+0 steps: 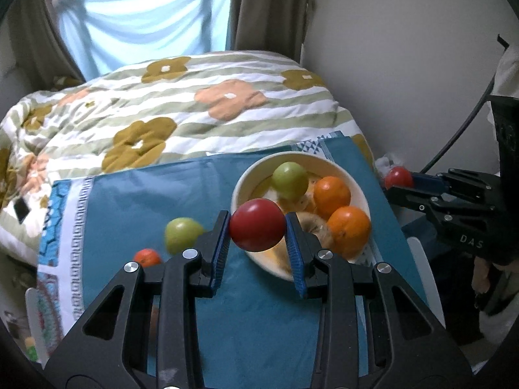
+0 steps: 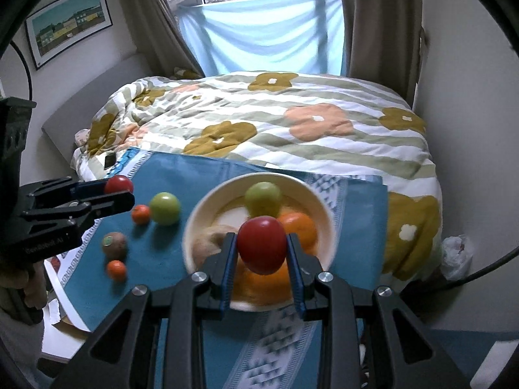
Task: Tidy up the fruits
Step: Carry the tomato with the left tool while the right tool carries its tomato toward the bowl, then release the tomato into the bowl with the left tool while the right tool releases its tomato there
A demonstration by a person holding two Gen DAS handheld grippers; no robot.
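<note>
My left gripper is shut on a red round fruit, held above the near rim of a cream bowl. The bowl holds a green fruit, two oranges and a brownish fruit. My right gripper is shut on a second red fruit over the same bowl. Each gripper shows in the other's view, at the far right and the far left. On the blue cloth lie a green fruit, two small oranges and a kiwi.
The cloth covers a small table at the foot of a bed with a flowered duvet. Behind the bed is a curtained window. A white wall stands close on the right, with a white plastic bag on the floor.
</note>
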